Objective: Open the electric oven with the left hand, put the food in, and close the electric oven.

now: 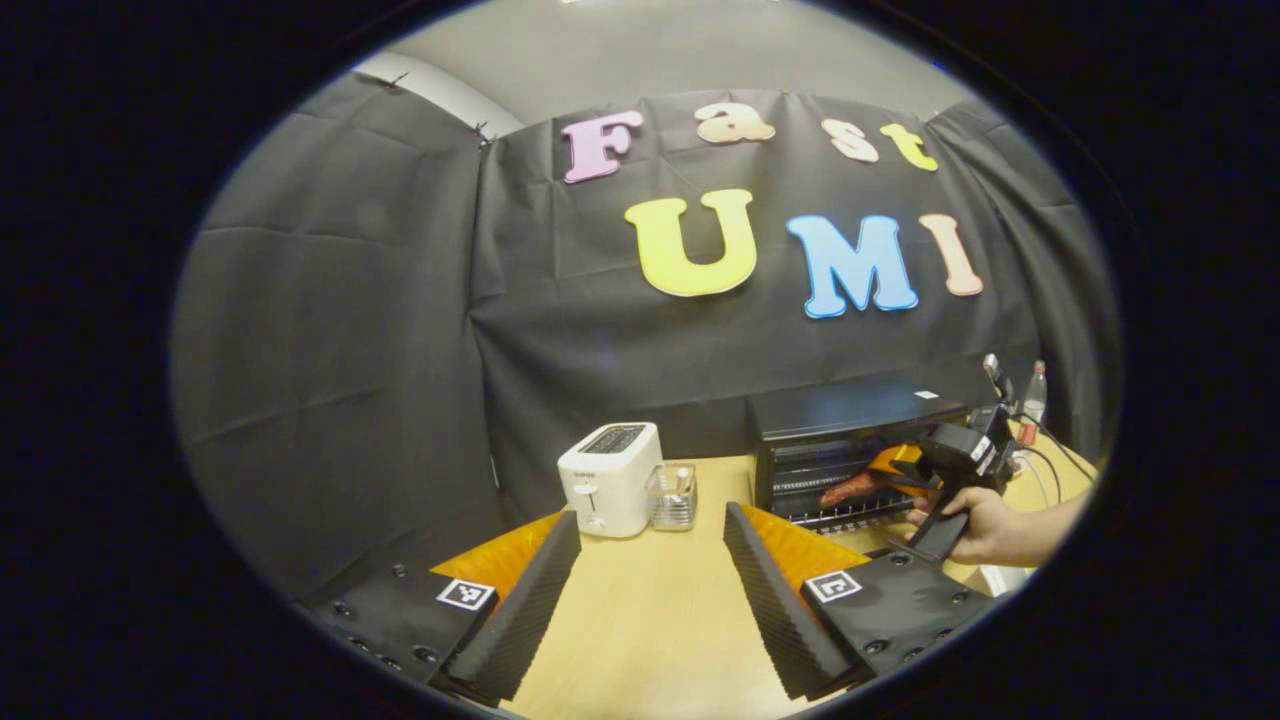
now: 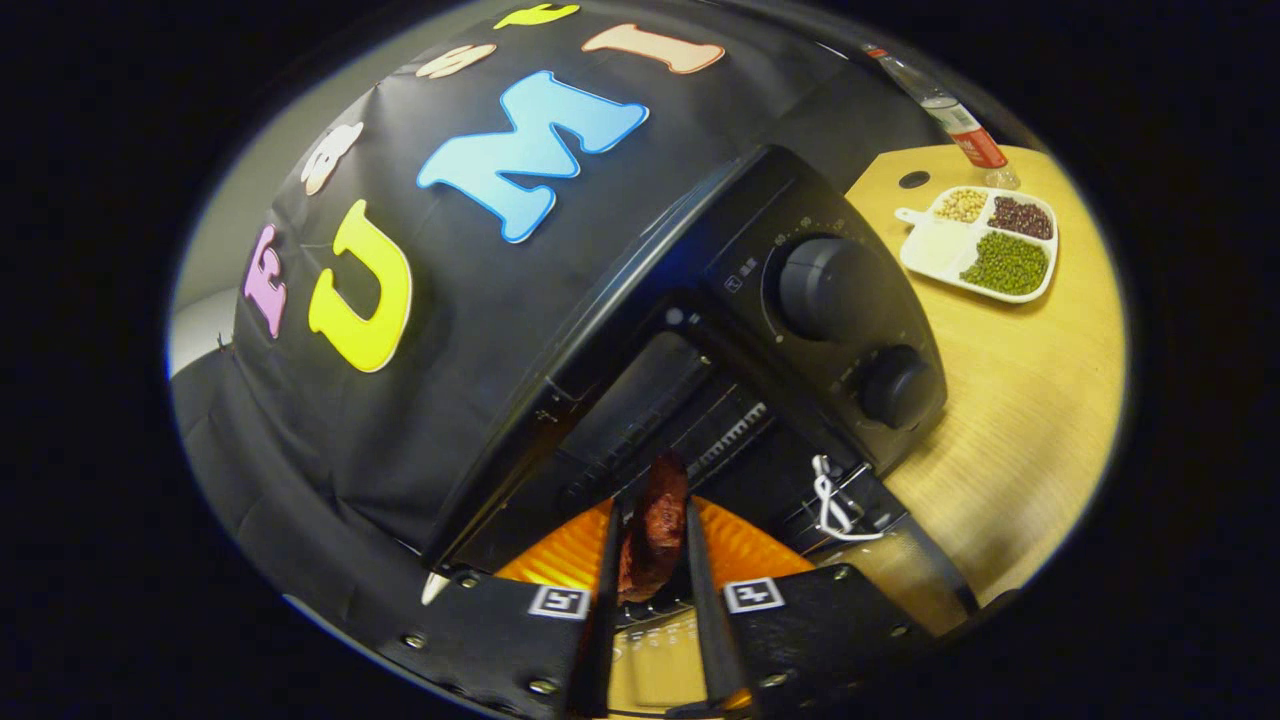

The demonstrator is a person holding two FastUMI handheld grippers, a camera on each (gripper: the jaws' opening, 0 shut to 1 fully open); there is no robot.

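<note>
- Electric oven [image 1: 850, 440]: black, two knobs, door open, on wooden table by the cloth wall.
- Food [image 2: 655, 525]: reddish-brown piece, held at oven mouth.

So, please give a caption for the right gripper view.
Right gripper holds the reddish food at the open electric oven.

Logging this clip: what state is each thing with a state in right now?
Electric oven: door open.
Food: clamped in the right tongs, at the oven mouth, not yet released.
Left tongs: open, empty, over the table.
Toaster: upright, untouched.
Divided tray: beans in three compartments.
</note>
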